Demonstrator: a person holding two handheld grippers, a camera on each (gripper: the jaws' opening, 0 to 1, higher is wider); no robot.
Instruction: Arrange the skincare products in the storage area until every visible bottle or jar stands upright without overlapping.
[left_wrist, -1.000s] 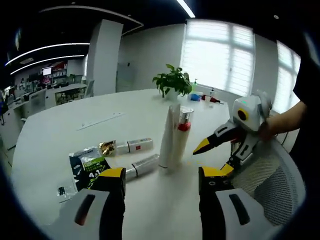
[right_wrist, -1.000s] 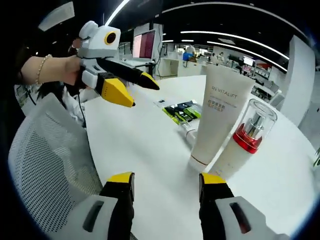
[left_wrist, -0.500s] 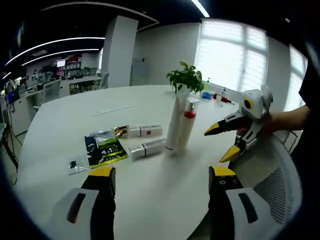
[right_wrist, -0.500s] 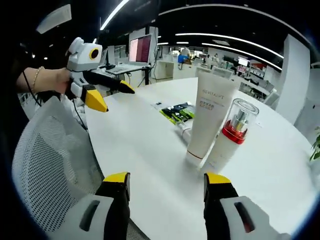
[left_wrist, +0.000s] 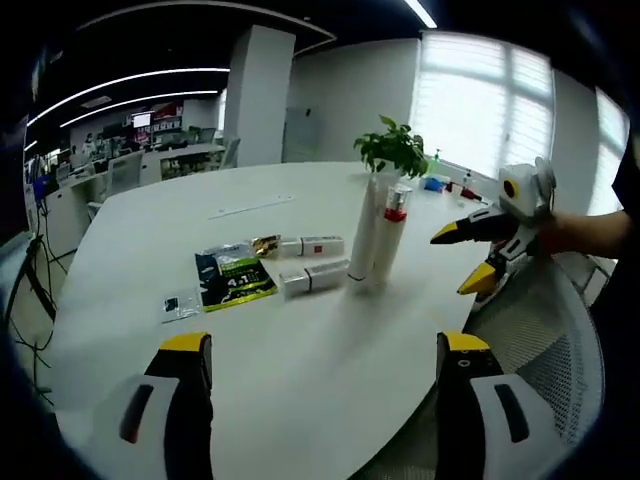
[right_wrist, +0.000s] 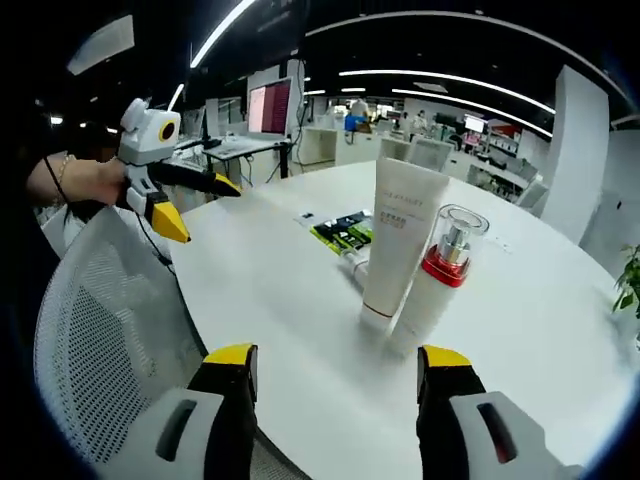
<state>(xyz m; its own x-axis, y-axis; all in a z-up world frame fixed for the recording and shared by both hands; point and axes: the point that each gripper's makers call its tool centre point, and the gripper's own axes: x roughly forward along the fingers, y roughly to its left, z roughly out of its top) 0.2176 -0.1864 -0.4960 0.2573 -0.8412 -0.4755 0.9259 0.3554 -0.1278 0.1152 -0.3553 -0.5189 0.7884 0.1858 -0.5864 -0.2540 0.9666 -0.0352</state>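
Table (left_wrist: 300, 350) surface, white and round-edged, lies bare between the left gripper (left_wrist: 318, 355) and the products, with open room on the near side up to the curved rim. The left gripper's jaws are spread wide apart with nothing between them, hovering over that near edge. Well ahead of it, a tall white tube (left_wrist: 364, 235) stands upright on its cap, and a pump bottle (left_wrist: 389, 243) with a red collar and clear cap stands upright touching or just beside it. To their left, two small tubes lie flat: one with a red label (left_wrist: 311, 246) farther back, another (left_wrist: 314, 277) nearer, its end close to the base of the standing tube. A green sachet (left_wrist: 233, 277) lies flat beside them, with a small dark packet (left_wrist: 178, 303) near its corner and a gold-wrapped item (left_wrist: 265, 244) at the far tube's end. A potted plant (left_wrist: 392, 152) sits behind, toward the far rim.

In the right gripper view, the right gripper (right_wrist: 337, 362) also has its jaws parted and holding nothing, poised at the table's near rim beside a mesh chair back (right_wrist: 105, 340). The tube (right_wrist: 396, 240) and bottle (right_wrist: 435, 275) stand close ahead, with wide bare tabletop to their left. The left gripper (right_wrist: 198, 205) hangs off the table edge, held by a hand (right_wrist: 75, 180).
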